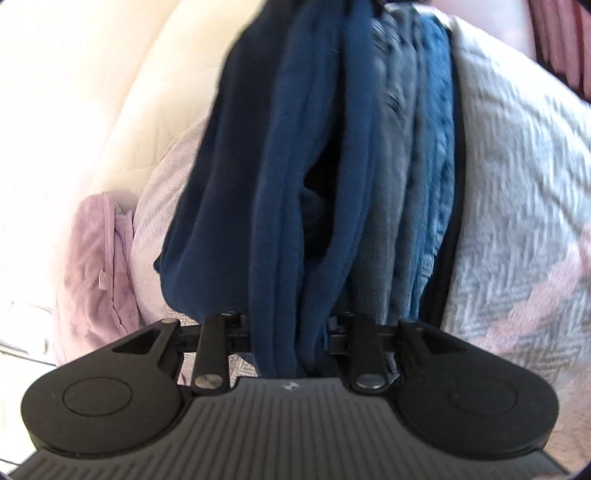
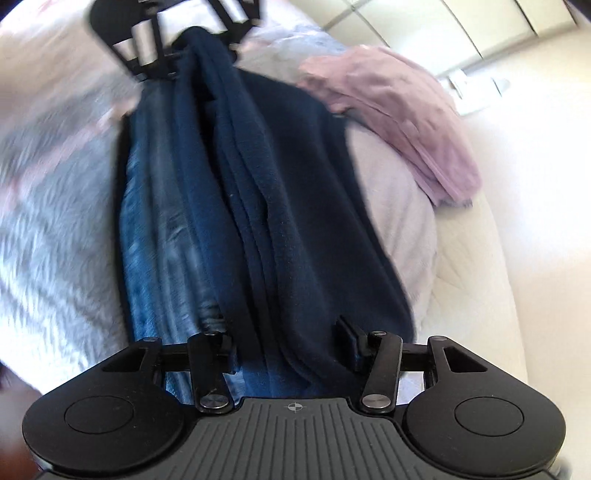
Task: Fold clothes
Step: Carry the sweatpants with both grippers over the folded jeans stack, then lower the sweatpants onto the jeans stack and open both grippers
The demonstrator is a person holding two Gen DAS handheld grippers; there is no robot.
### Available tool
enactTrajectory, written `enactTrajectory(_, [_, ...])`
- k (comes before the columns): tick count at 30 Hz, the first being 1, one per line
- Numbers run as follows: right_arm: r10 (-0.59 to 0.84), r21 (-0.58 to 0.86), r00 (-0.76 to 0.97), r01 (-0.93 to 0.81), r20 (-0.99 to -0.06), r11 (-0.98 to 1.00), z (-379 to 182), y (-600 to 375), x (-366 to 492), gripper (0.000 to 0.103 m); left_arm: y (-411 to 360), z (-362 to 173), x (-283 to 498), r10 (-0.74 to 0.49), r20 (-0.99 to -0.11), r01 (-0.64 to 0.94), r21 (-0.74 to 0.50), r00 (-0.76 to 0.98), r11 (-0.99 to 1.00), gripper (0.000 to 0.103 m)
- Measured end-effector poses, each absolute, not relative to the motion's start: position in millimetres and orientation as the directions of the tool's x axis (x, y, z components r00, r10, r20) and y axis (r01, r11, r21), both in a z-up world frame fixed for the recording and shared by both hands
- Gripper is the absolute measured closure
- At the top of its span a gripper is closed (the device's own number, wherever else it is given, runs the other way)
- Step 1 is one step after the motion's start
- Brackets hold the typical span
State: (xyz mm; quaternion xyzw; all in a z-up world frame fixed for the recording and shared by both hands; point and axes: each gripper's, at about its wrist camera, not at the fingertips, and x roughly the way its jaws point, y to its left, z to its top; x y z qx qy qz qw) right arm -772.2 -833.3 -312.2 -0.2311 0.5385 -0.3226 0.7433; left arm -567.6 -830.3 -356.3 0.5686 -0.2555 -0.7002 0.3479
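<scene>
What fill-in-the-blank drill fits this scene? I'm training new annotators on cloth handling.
1. The garment stretched between the two tongs is dark ____.
2. Both the left tongs and the right tongs are shut on the ____.
3. The crumpled cloth lying beside it is ____.
4. Under everything lies a pale herringbone ____.

Missing words: blue; garment; pink; bedspread

- bed cover [image 1: 517, 192], pale grey-white with herringbone weave and pink bands, fills the right side of left view, blurred
- bare cream quilted mattress [image 2: 480, 295] shows past the cover's edge
- strong daylight, left side of left view washed out
- pale panelled doors or wall [image 2: 461, 22] at top right of right view
- pink striped cloth [image 1: 561, 40] at far corner
</scene>
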Motion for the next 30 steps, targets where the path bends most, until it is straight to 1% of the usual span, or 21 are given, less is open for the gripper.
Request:
enactTrajectory(1, [-0.735, -0.705, 0.214, 0.210, -0.643, 0.678, -315.0, -829.3, -772.5, 0.048, -828.8, -359.5, -569.9, -0.777, -0.620, 0.192, 0.754, -0.108, -0.628, 0.079])
enactTrajectory(4, [-0.739, -0.699, 0.196, 0.242, -0.644, 0.673, -304.0, -827.4, -775.2, 0.048, -827.6, -352.7, -566.1, -0.769, -0.629, 0.194, 0.746, -0.112, -0.638, 0.071])
enactTrajectory(7, [-0.735, -0.680, 0.177, 0.288, -0.655, 0.675, -293.7, -820.9, -778.7, 0.047, -822.9, -339.1, -555.8, -0.750, -0.650, 0.211, 0.721, -0.124, -0.660, 0.068])
enactTrajectory(11, [-0.727, -0.649, 0.149, 0.357, -0.670, 0.672, -285.3, -816.3, -776.6, 0.046, -808.4, -317.9, -538.6, -0.710, -0.691, 0.271, 0.663, -0.136, -0.698, 0.068])
enactTrajectory(15, [-0.703, -0.578, 0.120, 0.483, -0.701, 0.658, -264.5, -809.9, -782.5, 0.045, -792.7, -291.5, -530.6, -0.678, -0.716, 0.383, 0.587, -0.167, -0.713, 0.068])
enactTrajectory(18, [-0.662, -0.449, 0.123, 0.643, -0.739, 0.621, -240.3, -812.5, -796.4, 0.045, -802.2, -270.0, -522.0, -0.670, -0.715, 0.500, 0.514, -0.198, -0.697, 0.068])
enactTrajectory(20, [-0.645, -0.311, 0.184, 0.758, -0.742, 0.573, -221.2, -816.1, -809.9, 0.046, -815.9, -255.0, -520.8, -0.665, -0.714, 0.565, 0.464, -0.216, -0.682, 0.068])
enactTrajectory(22, [-0.638, -0.180, 0.238, 0.836, -0.732, 0.518, -206.5, -826.2, -821.2, 0.046, -833.2, -245.9, -526.8, -0.655, -0.715, 0.607, 0.415, -0.243, -0.678, 0.069])
enactTrajectory(23, [-0.641, -0.133, 0.260, 0.857, -0.722, 0.497, -201.5, -833.5, -824.8, 0.047, -842.1, -242.0, -530.4, -0.647, -0.718, 0.626, 0.387, -0.256, -0.677, 0.070])
enactTrajectory(24, [-0.644, -0.085, 0.282, 0.875, -0.711, 0.476, -196.8, -841.0, -828.2, 0.052, -851.6, -240.0, -535.5, -0.631, -0.728, 0.640, 0.356, -0.267, -0.681, 0.073])
enactTrajectory(25, [-0.640, -0.034, 0.308, 0.885, -0.704, 0.464, -196.6, -851.0, -830.1, 0.068, -861.1, -238.0, -540.6, -0.615, -0.737, 0.653, 0.324, -0.279, -0.685, 0.075])
enactTrajectory(26, [-0.636, 0.015, 0.333, 0.892, -0.696, 0.451, -196.8, -861.1, -832.0, 0.078, -870.5, -238.6, -546.4, -0.599, -0.746, 0.664, 0.293, -0.291, -0.688, 0.075])
enactTrajectory(28, [-0.621, 0.081, 0.358, 0.900, -0.698, 0.429, -207.4, -881.7, -834.6, 0.082, -886.7, -259.0, -560.4, -0.549, -0.786, 0.674, 0.243, -0.284, -0.697, 0.076])
enactTrajectory(30, [-0.580, 0.100, 0.352, 0.902, -0.735, 0.421, -228.3, -896.9, -839.7, 0.083, -896.1, -285.8, -568.9, -0.495, -0.833, 0.679, 0.217, -0.246, -0.702, 0.080])
